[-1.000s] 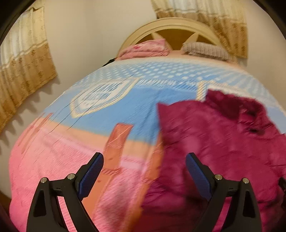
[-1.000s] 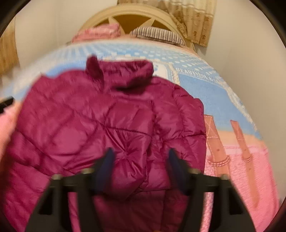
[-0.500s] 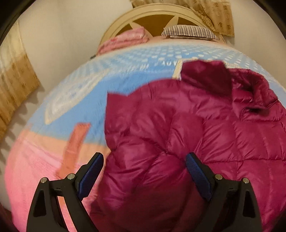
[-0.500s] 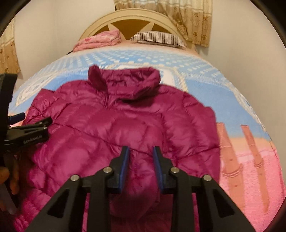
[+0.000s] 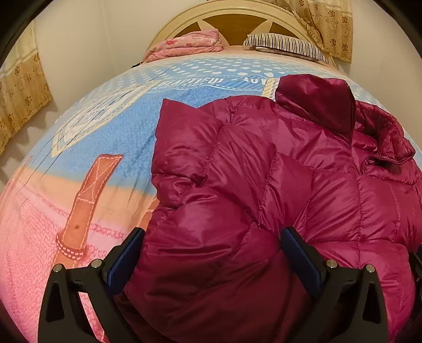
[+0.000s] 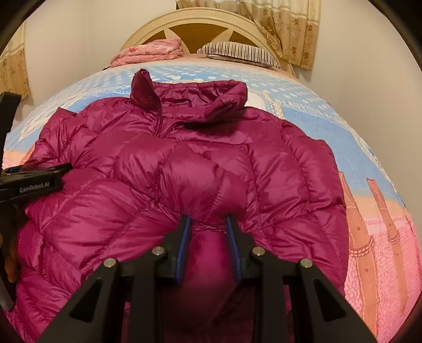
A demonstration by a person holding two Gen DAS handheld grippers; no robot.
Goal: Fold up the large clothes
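Partly hidden: jacket hem (image 6: 208, 290), near edge.

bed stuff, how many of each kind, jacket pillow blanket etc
magenta puffer jacket: 1
striped pillow: 1
folded pink blanket: 1
patterned bedspread: 1
total: 4

This is a bedroom in a home. A wide bed (image 6: 303, 110) fills the view, spread with a blue and pink printed blanket (image 5: 110, 147); at its far edge stands a cream arched headboard (image 6: 200, 23) with a folded pink quilt (image 6: 150, 51) and a striped pillow (image 6: 237, 52) against it. Plain pale walls and patterned gold curtains (image 6: 287, 26) hang behind.
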